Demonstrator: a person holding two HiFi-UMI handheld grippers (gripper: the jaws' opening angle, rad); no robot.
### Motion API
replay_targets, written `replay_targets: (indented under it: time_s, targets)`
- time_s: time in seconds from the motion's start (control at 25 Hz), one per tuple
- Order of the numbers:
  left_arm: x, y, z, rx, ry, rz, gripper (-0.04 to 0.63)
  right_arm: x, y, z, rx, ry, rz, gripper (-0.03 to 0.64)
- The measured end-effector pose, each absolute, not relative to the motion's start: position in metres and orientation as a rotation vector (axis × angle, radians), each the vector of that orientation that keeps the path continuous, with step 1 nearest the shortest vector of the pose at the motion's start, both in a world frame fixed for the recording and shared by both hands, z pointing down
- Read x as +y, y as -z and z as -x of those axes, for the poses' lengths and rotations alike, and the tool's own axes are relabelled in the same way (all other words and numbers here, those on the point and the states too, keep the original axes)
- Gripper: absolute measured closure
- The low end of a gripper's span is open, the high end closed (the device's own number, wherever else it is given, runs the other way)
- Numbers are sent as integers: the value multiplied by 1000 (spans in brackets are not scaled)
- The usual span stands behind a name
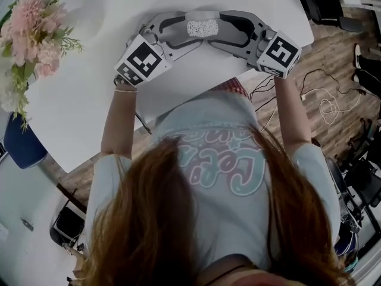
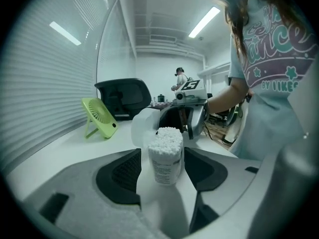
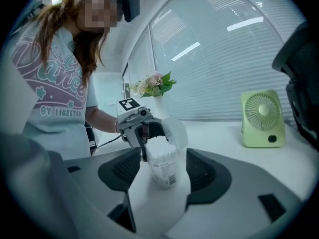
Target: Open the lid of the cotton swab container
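Cotton swab container (image 1: 202, 28) upper centre of head view, upright on white table (image 1: 89, 106), packed white swab heads exposed. Head view does not show lid (image 2: 141, 125); left gripper view shows it standing open behind container, translucent. Left gripper (image 1: 186, 32) and right gripper (image 1: 227, 31) face each other round container, jaws wide, ribbed black pads (image 2: 122, 171) clear of its sides, nothing gripped. Green fan (image 3: 262, 117) in gripper views only. Pink flowers (image 1: 30, 28) upper left. Wood floor (image 1: 333, 58) at right
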State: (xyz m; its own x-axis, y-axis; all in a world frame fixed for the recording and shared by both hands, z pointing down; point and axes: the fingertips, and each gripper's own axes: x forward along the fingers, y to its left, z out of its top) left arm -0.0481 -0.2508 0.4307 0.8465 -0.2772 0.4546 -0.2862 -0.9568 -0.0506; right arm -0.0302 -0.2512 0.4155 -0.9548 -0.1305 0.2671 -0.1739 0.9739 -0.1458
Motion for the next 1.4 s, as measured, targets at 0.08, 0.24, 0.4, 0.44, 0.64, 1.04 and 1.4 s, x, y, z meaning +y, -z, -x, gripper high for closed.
replay_targets:
  time_s: [0.08,0.24,0.4,0.44,0.64,1.04,1.4]
  targets:
    - [-250,-427,54,-519,-709,-2987,351,-250,-412,26,-2875,-248,-267,342]
    - [-247,-413,67,-638,-634,-2969,351,-248,-399,18,-2915,-260,-351,341]
    - [-240,-396,73,-685,-575,-2975,351,-246,-384,14,-2944,-234,-425,341]
    - [-237,-393,74,-685,-554,-2974,351,-245,-380,13,-2952,-232,-437,341]
    - [-230,-363,77,-719,-377,-2971,353,-240,-363,15,-2990,-223,-480,341]
    - [-227,-330,80,-746,-223,-2999,358,-240,-329,16,-3052,-172,-611,361]
    - [-222,-310,83,-839,-162,-3016,502,-234,-309,14,-3074,-84,-679,506]
